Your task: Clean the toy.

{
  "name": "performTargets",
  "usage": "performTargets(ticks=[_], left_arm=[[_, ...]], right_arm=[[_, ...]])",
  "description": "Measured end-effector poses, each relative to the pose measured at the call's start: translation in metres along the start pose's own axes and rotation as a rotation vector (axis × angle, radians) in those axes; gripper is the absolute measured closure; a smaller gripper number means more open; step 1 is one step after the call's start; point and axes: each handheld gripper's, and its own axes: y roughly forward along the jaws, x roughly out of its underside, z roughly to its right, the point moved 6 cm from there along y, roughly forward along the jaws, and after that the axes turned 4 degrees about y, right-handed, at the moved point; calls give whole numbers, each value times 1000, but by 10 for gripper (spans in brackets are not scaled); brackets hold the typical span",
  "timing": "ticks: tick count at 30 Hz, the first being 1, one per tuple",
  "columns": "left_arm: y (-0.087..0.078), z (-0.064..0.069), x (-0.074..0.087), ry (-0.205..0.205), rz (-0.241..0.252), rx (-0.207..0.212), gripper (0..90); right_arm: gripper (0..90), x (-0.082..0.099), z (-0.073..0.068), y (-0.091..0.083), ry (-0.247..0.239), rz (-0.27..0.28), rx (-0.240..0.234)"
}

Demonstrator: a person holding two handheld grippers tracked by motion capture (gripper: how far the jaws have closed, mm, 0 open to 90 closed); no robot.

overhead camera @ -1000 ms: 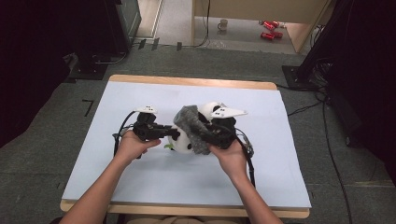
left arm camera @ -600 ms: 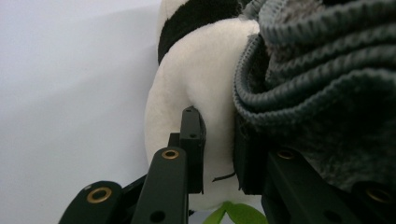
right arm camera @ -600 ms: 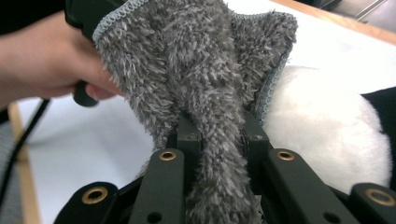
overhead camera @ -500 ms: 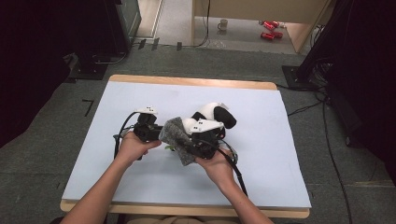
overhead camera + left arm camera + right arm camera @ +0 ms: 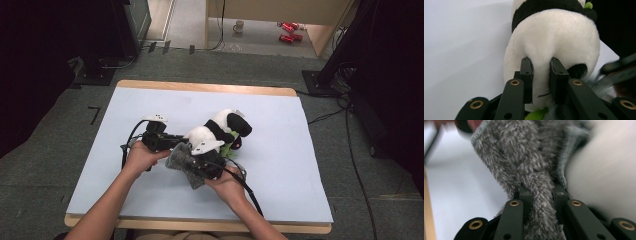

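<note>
A black-and-white panda plush (image 5: 222,127) lies on the pale mat (image 5: 280,165) at the table's middle. My left gripper (image 5: 183,142) comes in from the left and is shut on the panda's white rump; in the left gripper view its jaws (image 5: 541,66) pinch a fold of the white fur of the panda (image 5: 554,37). My right gripper (image 5: 194,163) sits just in front of the panda, shut on a shaggy grey cloth (image 5: 179,160). In the right gripper view the cloth (image 5: 519,150) is bunched between the jaws (image 5: 541,190) and lies against the panda's white body (image 5: 604,170).
The mat covers a wooden table with its edge (image 5: 200,222) near the person. Cables trail from both grippers. On the floor beyond stand a mug (image 5: 239,26), red items (image 5: 287,31) and black stands (image 5: 345,55).
My right gripper has carried the grey cloth down from above the panda toward the near left, close to the left gripper. The left gripper has kept still on the panda.
</note>
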Motion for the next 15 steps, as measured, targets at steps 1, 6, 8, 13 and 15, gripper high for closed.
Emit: performTargets(ticks=[1,6,8,13,15], left_arm=[[0,2,0,14,-2,0,756],[0,3,-1,19,-2,-4,754],[0,2,-1,17,1,-1,752],[0,2,-1,24,1,-11,748],[0,3,-2,29,1,-14,748]], right_arm=[[765,11,-1,14,8,-61,12],[765,21,4,30,65,-100,-6],[763,21,3,30,69,-111,-9],[762,14,-4,21,69,-117,-37],[762,5,-8,12,58,-89,-46]])
